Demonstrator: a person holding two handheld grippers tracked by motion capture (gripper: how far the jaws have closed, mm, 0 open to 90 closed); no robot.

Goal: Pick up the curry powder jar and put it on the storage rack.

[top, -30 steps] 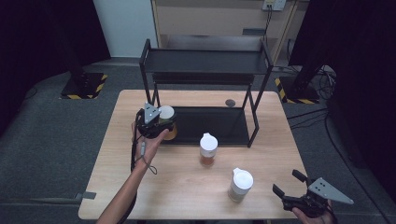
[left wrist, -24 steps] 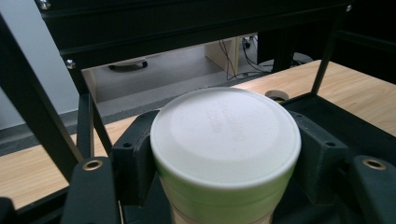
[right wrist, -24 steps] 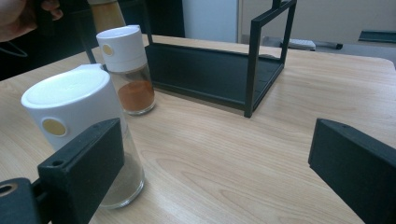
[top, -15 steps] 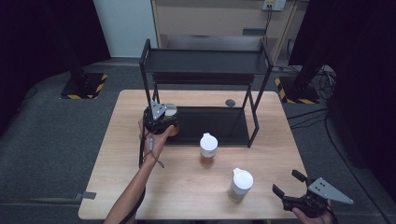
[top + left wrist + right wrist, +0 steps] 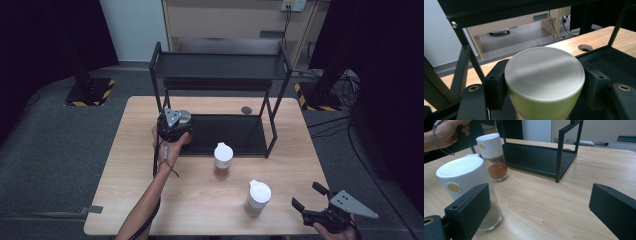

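The left claw [image 5: 176, 121] grips a jar [image 5: 544, 81] at the rack's [image 5: 220, 67] left end, under its top shelf; the right claw [image 5: 312, 199] gapes over bare table [image 5: 290, 150].

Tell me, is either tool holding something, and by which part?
The left tool grips a white-lidded round jar by the sides just beneath its lid. The right tool is open and holds nothing.
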